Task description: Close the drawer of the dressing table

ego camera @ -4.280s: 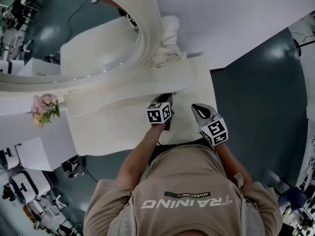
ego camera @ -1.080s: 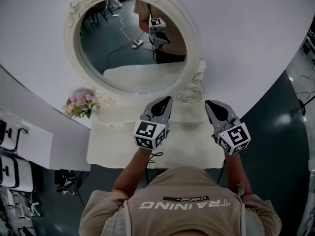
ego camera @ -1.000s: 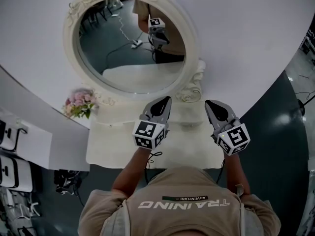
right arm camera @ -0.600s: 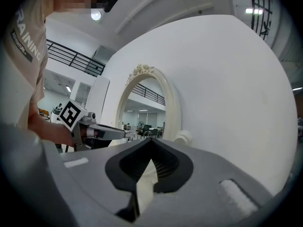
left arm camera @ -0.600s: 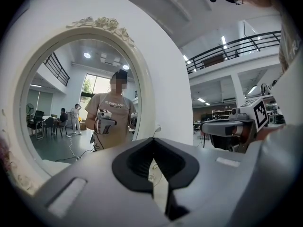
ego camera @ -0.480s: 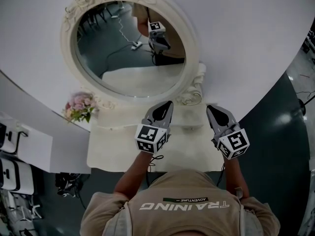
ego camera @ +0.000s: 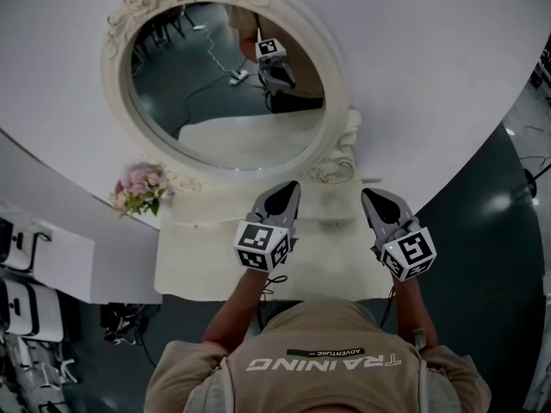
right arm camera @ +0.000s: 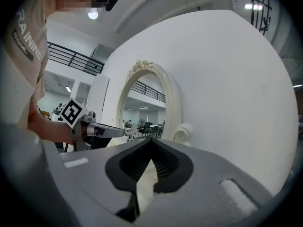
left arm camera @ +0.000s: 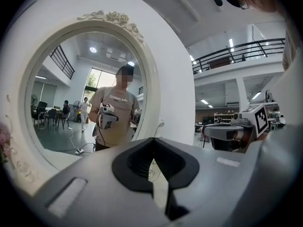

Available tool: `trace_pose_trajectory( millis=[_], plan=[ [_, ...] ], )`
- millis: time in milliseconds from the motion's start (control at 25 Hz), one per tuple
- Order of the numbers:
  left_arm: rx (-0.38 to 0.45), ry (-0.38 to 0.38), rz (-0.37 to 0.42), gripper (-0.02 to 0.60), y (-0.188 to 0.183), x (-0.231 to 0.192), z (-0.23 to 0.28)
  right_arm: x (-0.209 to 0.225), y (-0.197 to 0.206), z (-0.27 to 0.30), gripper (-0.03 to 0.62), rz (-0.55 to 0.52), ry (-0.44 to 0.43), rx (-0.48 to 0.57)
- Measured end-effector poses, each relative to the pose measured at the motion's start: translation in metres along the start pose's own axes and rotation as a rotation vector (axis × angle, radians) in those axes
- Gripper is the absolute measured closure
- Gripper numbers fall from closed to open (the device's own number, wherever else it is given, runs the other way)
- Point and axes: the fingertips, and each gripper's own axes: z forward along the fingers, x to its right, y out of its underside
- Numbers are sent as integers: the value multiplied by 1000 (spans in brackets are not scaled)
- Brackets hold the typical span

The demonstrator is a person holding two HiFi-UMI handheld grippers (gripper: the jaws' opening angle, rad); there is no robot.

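A white-framed oval mirror [ego camera: 194, 84] rises ahead of both claws. The cream dressing table [ego camera: 198, 265] lies directly beneath them, and its drawer cannot be made out from above. The left gripper [ego camera: 284, 193] and right gripper [ego camera: 374, 198] hover side by side, jaws pressed together on nothing, with pink flowers [ego camera: 138, 189] well left of the left gripper.
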Motion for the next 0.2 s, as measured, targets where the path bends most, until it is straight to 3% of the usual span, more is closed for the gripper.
trace_pose_trajectory(
  millis=[200],
  plan=[
    [15,-9,1,563,-3,-1,-2,-1,1,-3,592,-6,3,-1]
  ],
)
